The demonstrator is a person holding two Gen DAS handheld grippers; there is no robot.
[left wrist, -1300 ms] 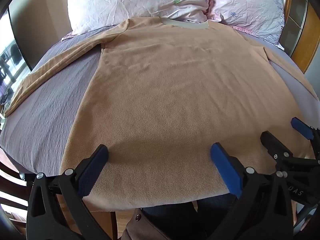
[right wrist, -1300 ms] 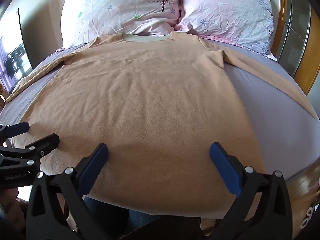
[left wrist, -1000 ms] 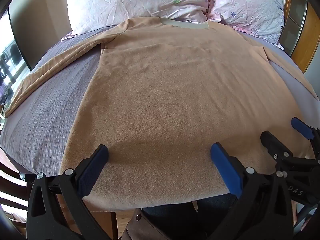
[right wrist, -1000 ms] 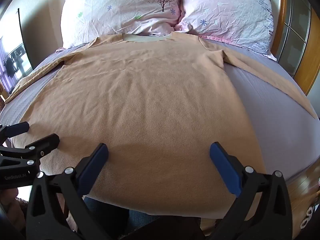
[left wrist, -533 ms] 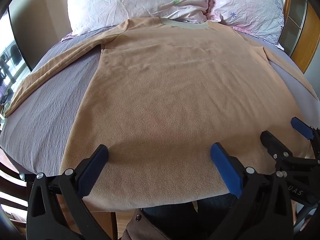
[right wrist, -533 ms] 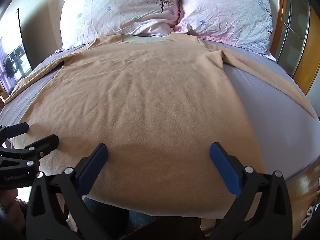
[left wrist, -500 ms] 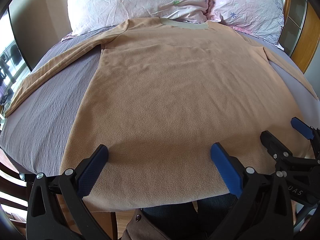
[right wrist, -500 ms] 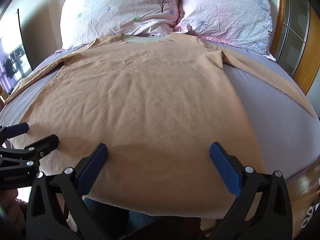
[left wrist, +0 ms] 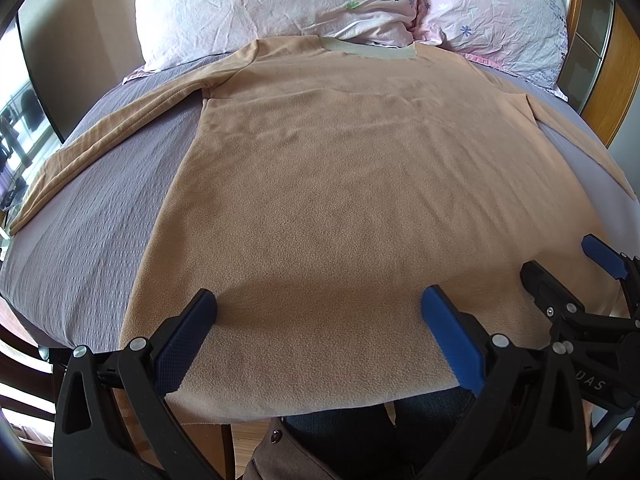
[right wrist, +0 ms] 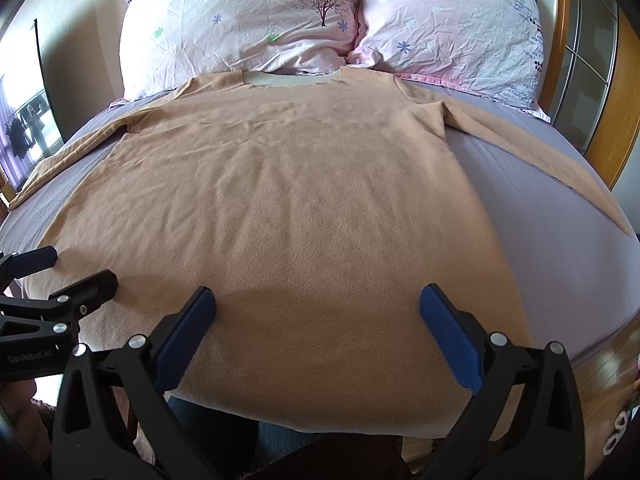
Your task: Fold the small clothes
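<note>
With the tan shirt [left wrist: 352, 184] spread flat on the bed [left wrist: 92, 208], hem nearest me, I held the left hand-held gripper [left wrist: 320, 332] and right hand-held gripper [right wrist: 318, 330] wide open above it, apparently before the first fold, which called for pinching the hem.

Black tool [left wrist: 318, 328] frames, blue ribbed pads [left wrist: 450, 334], silver screws, blue jeans [left wrist: 360, 428]

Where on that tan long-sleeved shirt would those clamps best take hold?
Probably the hem: the tan shirt lies flat on the bed with its bottom edge overhanging, so the open left gripper and right gripper could each pinch a hem corner from the near side; the sleeves lie farther off.
</note>
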